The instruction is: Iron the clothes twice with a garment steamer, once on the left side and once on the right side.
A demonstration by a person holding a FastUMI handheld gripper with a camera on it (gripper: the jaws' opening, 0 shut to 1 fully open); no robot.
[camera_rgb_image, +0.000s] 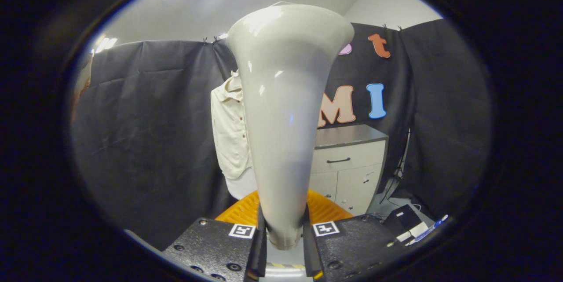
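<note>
Gripper [283, 240] fingers clamp the narrow handle end of the garment steamer [286, 110], whose long axis stands upright, flared head uppermost, before the cream shirt [228, 132] hanging beyond.

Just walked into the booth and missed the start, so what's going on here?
The claw is shut on the narrow handle end of a pale garment steamer, which rises from between its fingers and flares wide at the top. Beyond it a cream button-up shirt hangs against the black cloth wall, beside a white cabinet. The steamer head is apart from the shirt, so no pass is under way now.
</note>
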